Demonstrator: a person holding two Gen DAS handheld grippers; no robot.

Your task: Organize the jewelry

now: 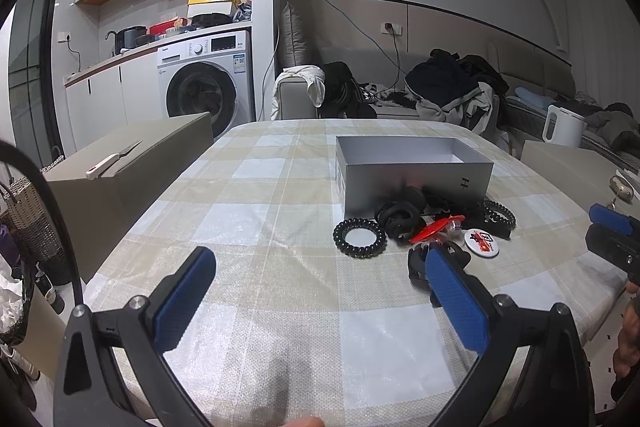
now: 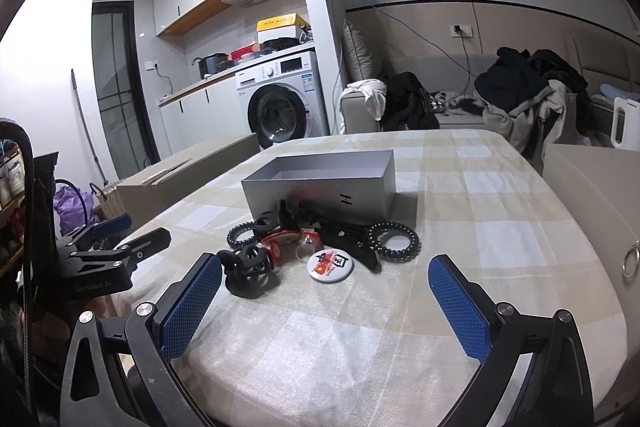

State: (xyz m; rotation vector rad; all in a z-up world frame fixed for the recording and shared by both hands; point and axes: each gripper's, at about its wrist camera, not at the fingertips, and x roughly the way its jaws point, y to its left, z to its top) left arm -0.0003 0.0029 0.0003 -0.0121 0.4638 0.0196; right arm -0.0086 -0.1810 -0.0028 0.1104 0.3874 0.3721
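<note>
An open grey box [image 1: 416, 173] [image 2: 320, 187] stands on the checked tablecloth. In front of it lies a small heap: black coil hair ties [image 1: 360, 238] [image 2: 394, 241], black scrunchies [image 1: 400, 213], a black claw clip [image 2: 250, 269], a red clip [image 1: 436, 229] [image 2: 280, 241] and a round badge [image 1: 482, 242] [image 2: 330, 264]. My left gripper [image 1: 320, 259] hovers open over the cloth, its right finger [image 1: 456, 301] overlapping the clip at the heap's near edge. My right gripper [image 2: 324, 267] is open just short of the badge, holding nothing.
Cardboard boxes flank the table [image 1: 260, 211] at left [image 1: 132, 163] and right [image 2: 592, 187]. A metal ring [image 2: 631, 263] lies on the right box. Behind are a washing machine [image 1: 208, 83], a sofa with clothes [image 1: 452, 87] and a white kettle [image 1: 564, 125].
</note>
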